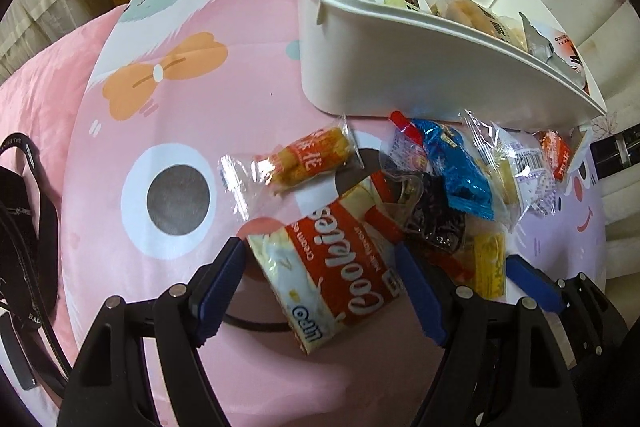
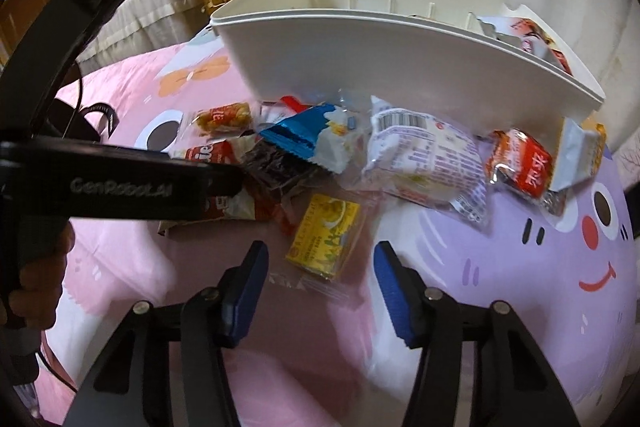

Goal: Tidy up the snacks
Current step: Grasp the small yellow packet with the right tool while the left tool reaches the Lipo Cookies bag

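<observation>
Through the left wrist view, the left claw stands open astride a red-and-white cookie packet on the pink bed cover, its long axis skewed across the gap. Through the right wrist view, the right claw stands open, a yellow snack pack just ahead between its fingers, below the white bin.

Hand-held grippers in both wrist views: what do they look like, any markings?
Each hand-held gripper, left and right, has black angular plastic linkages with silver pivot pins and blue ribbed fingers. The left one's side reads "GenRobot.AI" in grey. A thin black cable trails below it.
</observation>
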Demonstrator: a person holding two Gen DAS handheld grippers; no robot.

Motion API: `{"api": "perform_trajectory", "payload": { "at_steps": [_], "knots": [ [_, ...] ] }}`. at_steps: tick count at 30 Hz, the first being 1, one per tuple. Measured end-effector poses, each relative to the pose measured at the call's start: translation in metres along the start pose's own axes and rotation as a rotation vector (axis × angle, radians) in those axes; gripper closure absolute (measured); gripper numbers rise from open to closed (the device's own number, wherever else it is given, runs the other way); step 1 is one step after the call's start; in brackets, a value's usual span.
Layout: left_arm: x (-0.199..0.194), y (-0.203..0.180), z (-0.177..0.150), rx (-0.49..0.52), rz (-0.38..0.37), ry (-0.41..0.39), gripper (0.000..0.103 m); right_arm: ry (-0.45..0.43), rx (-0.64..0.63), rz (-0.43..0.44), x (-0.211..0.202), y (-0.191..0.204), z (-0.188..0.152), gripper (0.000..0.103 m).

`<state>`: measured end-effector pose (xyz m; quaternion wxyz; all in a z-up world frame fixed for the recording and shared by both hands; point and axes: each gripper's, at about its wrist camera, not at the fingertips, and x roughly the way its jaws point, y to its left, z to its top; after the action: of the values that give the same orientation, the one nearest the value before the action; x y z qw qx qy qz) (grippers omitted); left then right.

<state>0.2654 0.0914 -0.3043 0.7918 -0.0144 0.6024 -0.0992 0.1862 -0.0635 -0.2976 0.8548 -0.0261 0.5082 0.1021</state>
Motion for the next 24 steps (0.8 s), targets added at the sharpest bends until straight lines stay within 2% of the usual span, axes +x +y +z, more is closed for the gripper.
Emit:
{"api": "perform_trajectory", "payload": {
  "at_steps": [11, 22, 24],
  "knots": [
    [0.008, -0.015, 0.008, -0.001, 0.034, -0.017, 0.028, 0.029, -0.048, 0.009, 0.01, -0.001, 0.006, 0.062],
    [0.001, -0.013, -0.005, -0.066, 0.023, -0.042, 0.05, 0.053, -0.046, 0.018, 0.012, -0.008, 0.012, 0.068],
    [-0.001, -0.01, -0.006, -0.081, 0.013, -0.045, 0.052, 0.062, -0.033, 0.017, 0.012, -0.009, 0.013, 0.072]
  ]
}}
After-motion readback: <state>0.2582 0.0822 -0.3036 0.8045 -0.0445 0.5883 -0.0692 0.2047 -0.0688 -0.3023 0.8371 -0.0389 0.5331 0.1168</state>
